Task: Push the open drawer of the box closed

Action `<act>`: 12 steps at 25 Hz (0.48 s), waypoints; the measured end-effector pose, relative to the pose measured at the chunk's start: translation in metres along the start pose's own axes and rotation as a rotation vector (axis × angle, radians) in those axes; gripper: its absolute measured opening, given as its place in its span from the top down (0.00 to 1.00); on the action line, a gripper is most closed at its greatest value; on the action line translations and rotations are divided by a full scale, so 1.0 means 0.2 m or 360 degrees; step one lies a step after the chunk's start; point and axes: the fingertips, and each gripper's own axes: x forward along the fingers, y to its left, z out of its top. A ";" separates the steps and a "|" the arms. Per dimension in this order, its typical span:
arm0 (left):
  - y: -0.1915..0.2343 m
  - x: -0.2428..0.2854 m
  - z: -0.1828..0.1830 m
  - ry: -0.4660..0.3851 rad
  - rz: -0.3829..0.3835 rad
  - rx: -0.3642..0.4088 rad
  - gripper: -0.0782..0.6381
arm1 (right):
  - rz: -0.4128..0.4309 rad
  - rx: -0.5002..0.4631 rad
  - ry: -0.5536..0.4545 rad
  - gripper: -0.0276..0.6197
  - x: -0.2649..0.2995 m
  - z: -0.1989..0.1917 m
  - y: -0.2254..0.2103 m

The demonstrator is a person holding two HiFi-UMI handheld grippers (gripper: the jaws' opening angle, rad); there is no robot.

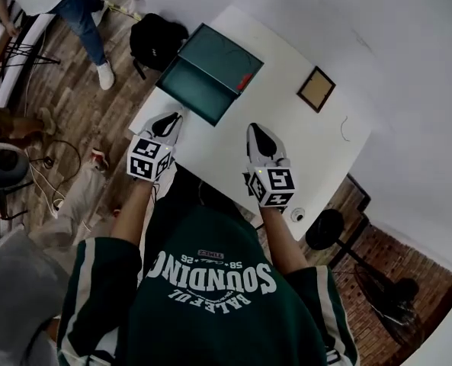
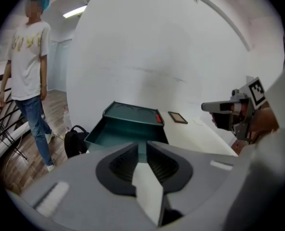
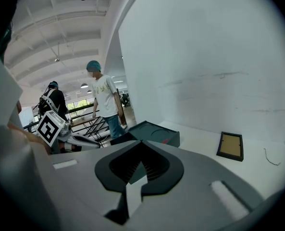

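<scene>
Left gripper [image 1: 173, 117]: fingers closed, empty, near the drawer [image 1: 196, 90].
Right gripper [image 1: 255, 129]: fingers closed, empty, above the table [image 1: 302, 139].
Drawer: open, pulled out of the box [image 1: 222, 56].

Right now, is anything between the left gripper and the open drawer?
Nothing visible: only bare table lies between the left gripper and the front of the open drawer. The picture frame sits well off to the right.

Before me the dark teal box [image 1: 219, 56] sits flat at my desk's [image 1: 302, 139] far left edge. Its drawer [image 1: 193, 91] is pulled open toward me, and a red tab [image 1: 245, 81] marks its front right corner.
</scene>
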 end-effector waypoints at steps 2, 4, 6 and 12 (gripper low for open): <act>0.02 0.05 -0.05 0.0058 -0.0033 -0.0012 0.75 | -0.0006 0.0009 0.0016 0.95 0.04 -0.01 0.00; 0.04 0.10 -0.10 0.0109 -0.0042 -0.0010 0.67 | -0.0018 0.0016 0.0025 0.95 0.07 -0.02 -0.02; 0.05 0.13 -0.14 0.0153 -0.0047 -0.0017 0.62 | -0.0037 0.0022 0.0029 0.95 0.07 -0.02 -0.03; 0.11 0.23 -0.24 0.0271 -0.0022 -0.0021 0.61 | -0.0094 0.0040 0.0036 0.95 0.05 -0.04 -0.08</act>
